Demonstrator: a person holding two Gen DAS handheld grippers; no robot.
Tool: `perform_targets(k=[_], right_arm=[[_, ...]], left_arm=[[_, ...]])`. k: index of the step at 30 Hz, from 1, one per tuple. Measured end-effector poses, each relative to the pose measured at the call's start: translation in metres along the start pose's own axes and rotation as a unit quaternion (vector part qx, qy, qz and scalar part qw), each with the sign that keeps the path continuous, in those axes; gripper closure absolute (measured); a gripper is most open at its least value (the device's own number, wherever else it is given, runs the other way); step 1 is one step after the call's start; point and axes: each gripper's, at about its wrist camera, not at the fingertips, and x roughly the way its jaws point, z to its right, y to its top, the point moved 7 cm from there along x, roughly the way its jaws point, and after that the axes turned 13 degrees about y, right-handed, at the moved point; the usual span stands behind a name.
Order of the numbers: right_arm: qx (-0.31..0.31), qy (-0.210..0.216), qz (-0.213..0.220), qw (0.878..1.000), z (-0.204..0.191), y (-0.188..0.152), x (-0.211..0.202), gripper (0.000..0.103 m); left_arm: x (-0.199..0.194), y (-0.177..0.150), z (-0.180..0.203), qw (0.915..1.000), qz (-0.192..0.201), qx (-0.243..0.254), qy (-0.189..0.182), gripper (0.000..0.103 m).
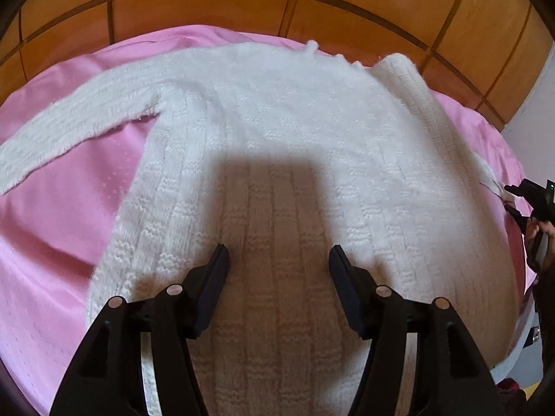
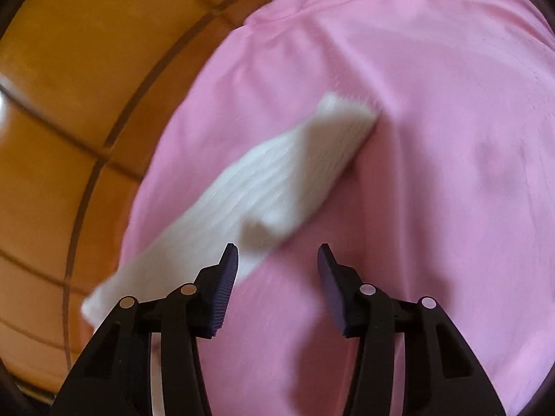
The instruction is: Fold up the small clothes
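A white ribbed knit sweater [image 1: 277, 131] lies flat on a pink sheet [image 1: 62, 215]. One sleeve [image 1: 69, 128] stretches out to the left; the right side is folded over at the far right. My left gripper [image 1: 279, 256] hovers over the sweater's lower body, open, nothing between its fingers. In the right wrist view, blurred, a white sleeve [image 2: 270, 180] lies slantwise on the pink sheet [image 2: 433, 138]. My right gripper [image 2: 277, 254] stands open just above and to the right of that sleeve, with only sheet between its fingers. The right gripper's body [image 1: 534, 201] also shows at the left view's right edge.
A wooden panelled wall [image 1: 277, 0] runs behind the pink bed. In the right wrist view the same wood [image 2: 69, 104] fills the left side. A hand [image 1: 544, 239] holds the other gripper at the right edge of the left wrist view.
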Motion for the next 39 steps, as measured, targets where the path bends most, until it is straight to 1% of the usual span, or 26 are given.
perform_targets(k=[2, 4, 5, 6, 7, 10, 12, 14, 16, 18, 19, 20, 22, 23, 24, 25, 26, 28, 29, 31, 33, 34, 35, 37, 38, 39], right_arm=[[-0.001, -0.021, 0.002, 1.000, 0.005, 0.011, 0.012, 0.055], [-0.001, -0.025, -0.003, 1.000, 0.008, 0.023, 0.024, 0.062], [-0.012, -0.034, -0.008, 0.999, 0.005, 0.028, 0.030, 0.075], [-0.025, -0.039, -0.016, 0.999, 0.002, 0.030, 0.032, 0.091], [-0.044, -0.046, -0.021, 0.998, 0.000, 0.034, 0.030, 0.095], [-0.138, -0.073, 0.006, 0.988, -0.023, 0.057, 0.010, 0.096], [-0.191, -0.119, 0.049, 0.973, -0.031, 0.083, -0.010, 0.097], [-0.204, -0.179, 0.073, 0.960, -0.019, 0.108, -0.021, 0.097], [-0.198, -0.222, 0.079, 0.951, -0.002, 0.123, -0.024, 0.097], [-0.192, -0.248, 0.069, 0.947, 0.013, 0.128, -0.018, 0.097], [-0.193, -0.256, 0.064, 0.945, 0.018, 0.127, -0.016, 0.097], [-0.194, -0.254, 0.055, 0.946, 0.021, 0.124, -0.011, 0.097], [-0.189, -0.235, 0.040, 0.953, 0.021, 0.115, -0.006, 0.096], [-0.188, -0.220, 0.039, 0.957, 0.017, 0.109, -0.005, 0.080], [-0.186, -0.210, 0.038, 0.959, 0.015, 0.103, -0.010, 0.048], [-0.184, -0.198, 0.039, 0.962, 0.012, 0.098, -0.014, 0.034], [-0.185, -0.180, 0.048, 0.965, 0.003, 0.095, -0.017, 0.029], [-0.198, -0.151, 0.047, 0.967, -0.018, 0.078, -0.027, 0.029], [-0.201, -0.125, 0.032, 0.971, -0.028, 0.063, -0.031, 0.029], [-0.213, -0.075, -0.005, 0.974, -0.047, 0.032, -0.036, 0.029], [-0.218, -0.006, -0.060, 0.974, -0.067, -0.012, -0.038, 0.029], [-0.216, 0.026, -0.093, 0.972, -0.075, -0.035, -0.036, 0.029], [-0.218, 0.059, -0.131, 0.965, -0.085, -0.065, -0.036, 0.029], [-0.219, 0.094, -0.187, 0.953, -0.094, -0.112, -0.034, 0.029], [-0.220, 0.107, -0.225, 0.943, -0.097, -0.143, -0.034, 0.029], [-0.224, 0.114, -0.253, 0.934, -0.099, -0.169, -0.035, 0.029]], left_arm=[[0.000, -0.002, 0.001, 1.0000, -0.002, 0.001, 0.006, 0.040], [0.003, -0.003, 0.004, 0.9999, -0.003, 0.002, 0.016, 0.038], [0.005, -0.001, 0.004, 0.9998, -0.004, 0.005, 0.019, 0.036], [0.005, -0.002, 0.006, 0.9997, -0.004, 0.008, 0.022, 0.035], [0.005, -0.003, 0.007, 0.9997, -0.004, 0.010, 0.024, 0.034], [0.007, -0.003, 0.009, 0.9995, -0.007, 0.011, 0.028, 0.032], [0.008, -0.002, 0.009, 0.9995, -0.009, 0.010, 0.027, 0.030], [0.009, -0.002, 0.010, 0.9995, -0.008, 0.011, 0.029, 0.029], [0.009, -0.002, 0.010, 0.9994, -0.008, 0.013, 0.031, 0.029], [0.009, -0.002, 0.009, 0.9995, -0.008, 0.011, 0.030, 0.029], [0.009, -0.002, 0.009, 0.9995, -0.008, 0.010, 0.029, 0.029], [0.009, -0.002, 0.008, 0.9995, -0.008, 0.011, 0.029, 0.029], [0.008, -0.003, 0.007, 0.9995, -0.008, 0.012, 0.028, 0.029], [0.008, -0.003, 0.007, 0.9995, -0.008, 0.012, 0.026, 0.029], [0.007, -0.003, 0.006, 0.9996, -0.008, 0.012, 0.025, 0.029], [0.006, -0.004, 0.006, 0.9997, -0.007, 0.012, 0.022, 0.029], [0.005, -0.004, 0.005, 0.9997, -0.006, 0.012, 0.020, 0.029], [0.001, -0.005, 0.002, 0.9999, -0.004, 0.008, 0.014, 0.029], [-0.001, -0.005, 0.001, 0.9999, -0.003, 0.004, 0.010, 0.029], [-0.008, -0.004, -0.003, 1.0000, 0.003, -0.004, 0.004, 0.029], [-0.016, -0.006, -0.012, 0.9998, 0.011, -0.015, 0.006, 0.029], [-0.020, -0.007, -0.017, 0.9997, 0.015, -0.019, 0.006, 0.029], [-0.026, -0.009, -0.026, 0.9995, 0.020, -0.025, 0.010, 0.029], [-0.034, -0.012, -0.042, 0.9988, 0.025, -0.037, 0.019, 0.029], [-0.040, -0.016, -0.054, 0.9983, 0.026, -0.047, 0.020, 0.029], [-0.044, -0.020, -0.063, 0.9978, 0.027, -0.056, 0.021, 0.029]])
